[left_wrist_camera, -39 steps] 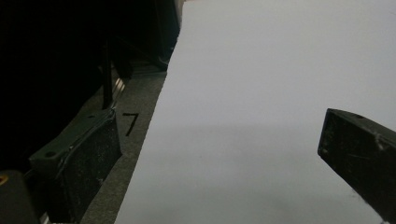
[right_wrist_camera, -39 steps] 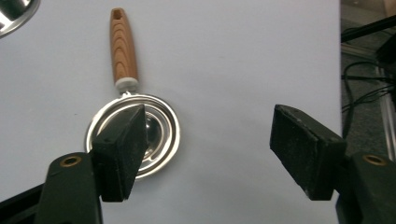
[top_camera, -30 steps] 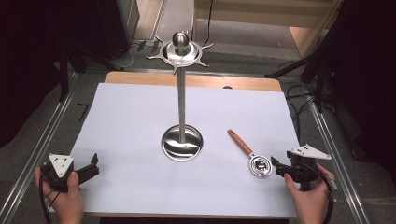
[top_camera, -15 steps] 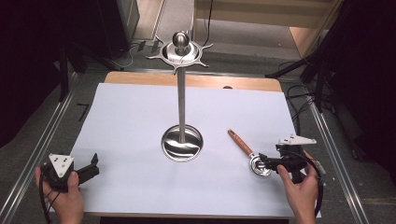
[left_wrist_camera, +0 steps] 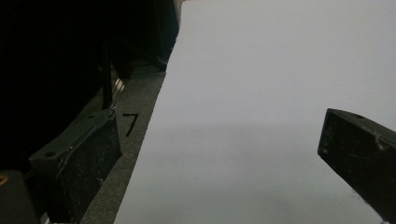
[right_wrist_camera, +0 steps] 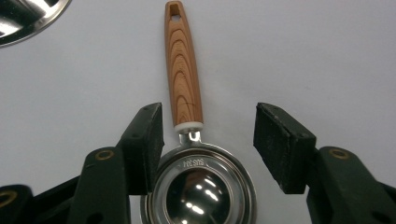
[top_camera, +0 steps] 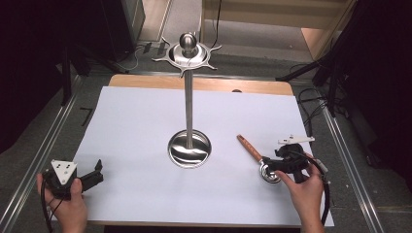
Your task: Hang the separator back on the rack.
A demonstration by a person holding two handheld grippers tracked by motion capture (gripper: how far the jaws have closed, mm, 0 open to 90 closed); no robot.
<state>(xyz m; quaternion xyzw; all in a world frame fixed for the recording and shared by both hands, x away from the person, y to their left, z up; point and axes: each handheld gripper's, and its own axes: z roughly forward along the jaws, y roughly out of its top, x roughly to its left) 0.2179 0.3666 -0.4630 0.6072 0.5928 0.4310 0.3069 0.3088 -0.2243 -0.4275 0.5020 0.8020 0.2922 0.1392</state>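
Observation:
A metal measuring scoop with a wood-grain handle [top_camera: 248, 147] [right_wrist_camera: 183, 70] lies flat on the white sheet at the right. My right gripper [top_camera: 266, 167] [right_wrist_camera: 208, 126] reaches in from the right and straddles the scoop where handle meets cup [right_wrist_camera: 203, 186]. Its jaws have just been closing, the left one lies close against the cup's rim, and a gap remains on the right side. My left gripper [top_camera: 97, 173] [left_wrist_camera: 219, 140] rests open near the sheet's front left corner with nothing between its jaws. A tall steel hanging stand [top_camera: 188, 111] rises from a round base dish [top_camera: 189, 148] at the centre.
The white sheet [top_camera: 145, 121] covers a wooden table whose back edge [top_camera: 194, 83] shows. Metal rails [top_camera: 43, 145] run along both sides. The stand's hooked crown [top_camera: 187, 53] stands high at the back. A "7" mark [left_wrist_camera: 130, 123] sits beside the sheet's left edge.
My right gripper has slid left across the sheet until its jaws flank the scoop's cup end. The left gripper and the scoop have stayed put.

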